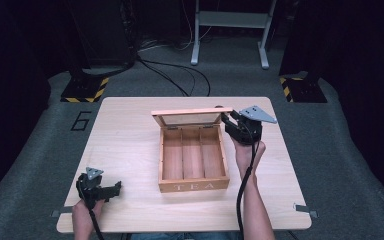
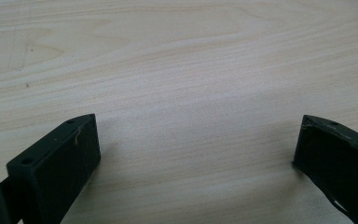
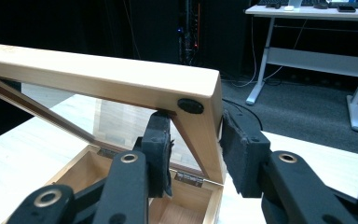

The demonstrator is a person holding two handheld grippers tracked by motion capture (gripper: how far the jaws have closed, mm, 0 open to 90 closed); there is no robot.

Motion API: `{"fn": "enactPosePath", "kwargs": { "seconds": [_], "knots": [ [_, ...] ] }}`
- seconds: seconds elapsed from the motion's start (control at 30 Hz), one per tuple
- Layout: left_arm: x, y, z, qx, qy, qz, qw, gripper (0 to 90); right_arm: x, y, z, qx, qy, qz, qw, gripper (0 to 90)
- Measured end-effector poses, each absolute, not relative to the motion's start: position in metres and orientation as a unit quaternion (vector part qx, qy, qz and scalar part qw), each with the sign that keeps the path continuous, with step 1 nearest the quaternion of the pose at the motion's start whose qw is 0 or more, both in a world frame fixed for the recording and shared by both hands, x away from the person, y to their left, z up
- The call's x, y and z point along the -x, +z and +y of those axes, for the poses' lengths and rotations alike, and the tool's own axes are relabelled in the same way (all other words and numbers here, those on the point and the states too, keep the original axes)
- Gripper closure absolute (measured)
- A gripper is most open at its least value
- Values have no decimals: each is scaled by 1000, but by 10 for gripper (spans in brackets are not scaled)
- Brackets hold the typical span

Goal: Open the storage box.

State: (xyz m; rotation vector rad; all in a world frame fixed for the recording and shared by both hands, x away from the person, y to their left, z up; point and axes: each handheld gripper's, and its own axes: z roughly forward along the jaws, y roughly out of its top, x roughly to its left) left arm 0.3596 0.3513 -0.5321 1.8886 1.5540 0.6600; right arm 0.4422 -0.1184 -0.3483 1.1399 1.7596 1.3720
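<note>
The right gripper (image 3: 196, 154) clamps the side frame of the wooden tea box's raised lid (image 3: 121, 84), one pad on each face. Below, the open box (image 3: 186, 205) shows its hinge.

Setting: a lab or recording studio, not a home. A light wooden table (image 1: 130, 150) stands on grey carpet (image 1: 30, 190), with black curtains or dark walls around it. Two stand bases edged in yellow-black hazard tape (image 1: 85, 90) flank the far side, and black cables (image 1: 180, 75) run over the floor. A large "6" (image 1: 81, 121) is marked on the carpet. Behind stands a grey-framed desk (image 3: 307, 56) bearing keyboards and devices.
</note>
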Motion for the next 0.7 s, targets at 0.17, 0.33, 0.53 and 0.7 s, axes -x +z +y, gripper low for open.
{"fn": "enactPosePath", "kwargs": {
  "seconds": [0.17, 0.33, 0.53, 0.7],
  "knots": [
    [-360, -532, 351, -711, 249, 585, 300, 1, -442, -348, -118, -432, 520, 667, 313, 628],
    [-360, -532, 351, -711, 249, 585, 300, 1, -443, -348, -118, -432, 520, 667, 313, 628],
    [-360, -532, 351, -711, 249, 585, 300, 1, -443, -347, -118, -432, 518, 668, 314, 629],
    [-360, -532, 351, -711, 249, 585, 299, 2, -444, -347, -118, -431, 518, 669, 314, 629]
  ]
}}
